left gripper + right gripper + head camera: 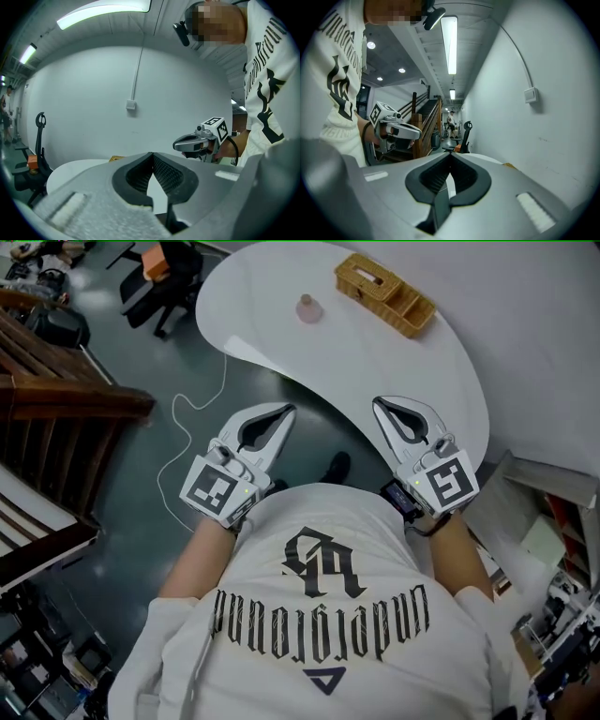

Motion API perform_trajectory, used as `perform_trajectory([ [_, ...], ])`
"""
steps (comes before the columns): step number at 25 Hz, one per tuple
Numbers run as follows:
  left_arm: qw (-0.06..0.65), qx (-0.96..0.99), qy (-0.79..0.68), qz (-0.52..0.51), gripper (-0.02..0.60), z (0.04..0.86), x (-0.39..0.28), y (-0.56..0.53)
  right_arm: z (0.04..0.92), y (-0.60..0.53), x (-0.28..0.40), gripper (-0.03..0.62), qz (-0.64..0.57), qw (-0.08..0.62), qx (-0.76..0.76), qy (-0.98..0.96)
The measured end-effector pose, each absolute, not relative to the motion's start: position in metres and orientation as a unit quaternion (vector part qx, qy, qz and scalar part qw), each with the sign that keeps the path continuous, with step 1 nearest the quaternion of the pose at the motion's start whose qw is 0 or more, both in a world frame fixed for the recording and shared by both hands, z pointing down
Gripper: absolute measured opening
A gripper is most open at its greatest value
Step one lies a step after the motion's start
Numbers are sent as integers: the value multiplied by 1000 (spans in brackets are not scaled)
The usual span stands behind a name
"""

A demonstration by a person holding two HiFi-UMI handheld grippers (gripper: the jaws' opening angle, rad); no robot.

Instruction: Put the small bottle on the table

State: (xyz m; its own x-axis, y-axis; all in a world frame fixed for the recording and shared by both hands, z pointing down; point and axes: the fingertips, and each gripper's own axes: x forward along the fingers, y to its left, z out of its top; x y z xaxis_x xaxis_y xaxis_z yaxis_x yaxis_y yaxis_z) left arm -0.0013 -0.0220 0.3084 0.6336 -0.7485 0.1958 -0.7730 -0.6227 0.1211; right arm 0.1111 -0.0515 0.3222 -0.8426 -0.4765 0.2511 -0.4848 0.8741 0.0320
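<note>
The small pinkish bottle (307,307) stands upright on the white curved table (281,343), left of a wicker basket (384,293). Both grippers hang in front of the person's chest, short of the table's near edge and well apart from the bottle. My left gripper (284,411) is shut with nothing in it; in its own view the jaws (152,154) meet at the tips. My right gripper (382,405) is likewise shut and empty, its tips touching (450,154). Each gripper shows in the other's view, the right gripper (197,140) and the left gripper (396,131). The bottle is hidden in both gripper views.
A black office chair (164,277) stands on the dark floor left of the table. A wooden staircase (56,399) fills the left side, and a white cable (202,399) lies on the floor. Cluttered shelves (553,549) are at the right. A person (451,123) stands far down the corridor.
</note>
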Motion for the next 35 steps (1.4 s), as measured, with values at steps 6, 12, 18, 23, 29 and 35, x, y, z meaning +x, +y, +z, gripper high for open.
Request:
perform_trajectory([
  [6, 82, 906, -411, 55, 5, 298, -35, 7, 316, -11, 87, 2, 15, 134, 265, -955],
  [12, 79, 906, -414, 45, 5, 298, -83, 43, 317, 30, 53, 2, 14, 134, 274, -952],
  [18, 86, 905, -414, 39, 5, 301, -133, 90, 312, 71, 16, 2, 15, 129, 287, -949],
  [23, 91, 905, -414, 41, 5, 310, -171, 122, 316, 106, -14, 2, 2, 137, 291, -947],
  [29, 83, 914, -394, 42, 5, 310, -194, 160, 317, 150, -44, 2, -1, 132, 303, -944],
  [35, 75, 918, -388, 38, 5, 304, -205, 187, 318, 184, -54, 2, 17, 142, 318, -937],
])
